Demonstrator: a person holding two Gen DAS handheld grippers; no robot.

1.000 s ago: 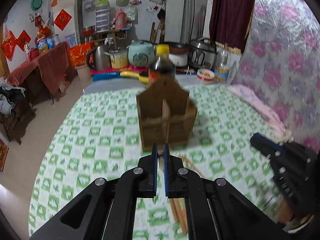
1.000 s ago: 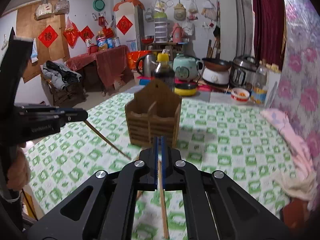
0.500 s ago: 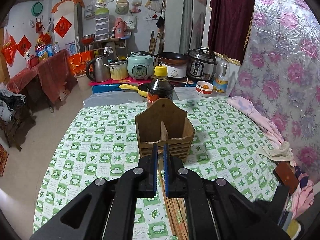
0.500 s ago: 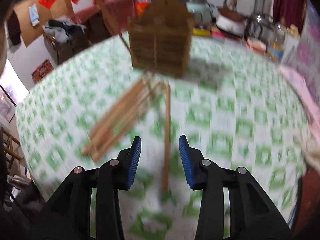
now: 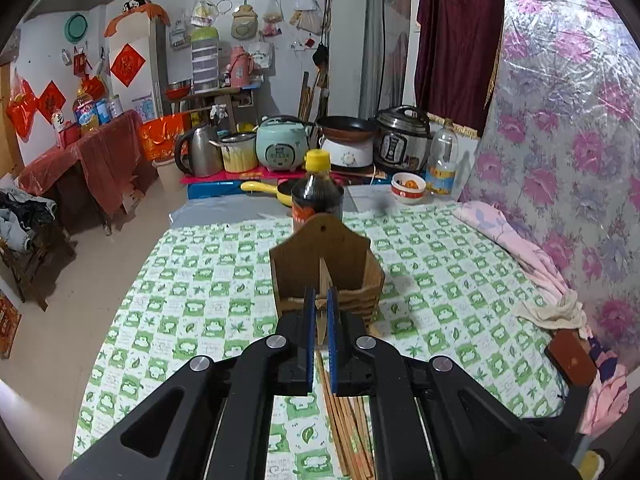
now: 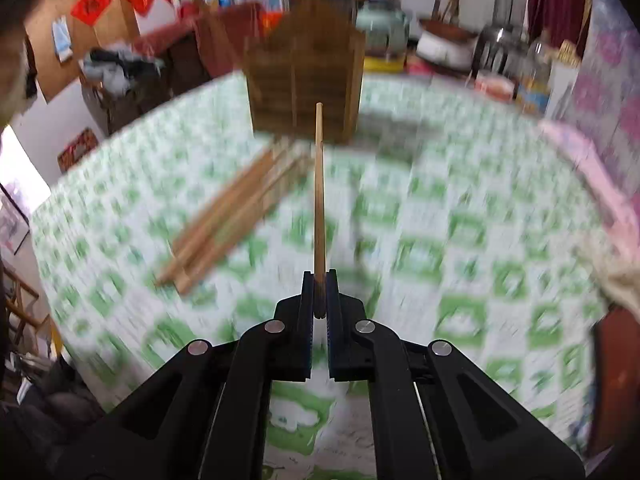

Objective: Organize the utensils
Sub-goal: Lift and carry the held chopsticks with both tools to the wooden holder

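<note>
A wooden utensil holder (image 5: 320,256) with a centre divider stands on the green-checked tablecloth (image 5: 200,280). My left gripper (image 5: 320,300) hovers just in front of it, shut on a chopstick whose tan end shows between the blue pads. Several loose chopsticks (image 5: 348,420) lie under it. In the blurred right wrist view, my right gripper (image 6: 319,280) is low over the table, shut on the near end of a single chopstick (image 6: 319,192). That chopstick points straight at the holder (image 6: 304,80). The loose chopsticks (image 6: 236,216) lie to its left.
A dark sauce bottle (image 5: 318,192) with a yellow cap stands right behind the holder. Pink cloth (image 5: 516,240) and a brown flat object (image 5: 572,356) lie along the table's right edge. Cookers and a kettle (image 5: 200,152) crowd the counter beyond.
My right gripper opened, dropped toward the table and shut on a single chopstick lying beside the pile. My left gripper stayed shut and rose slightly before the holder.
</note>
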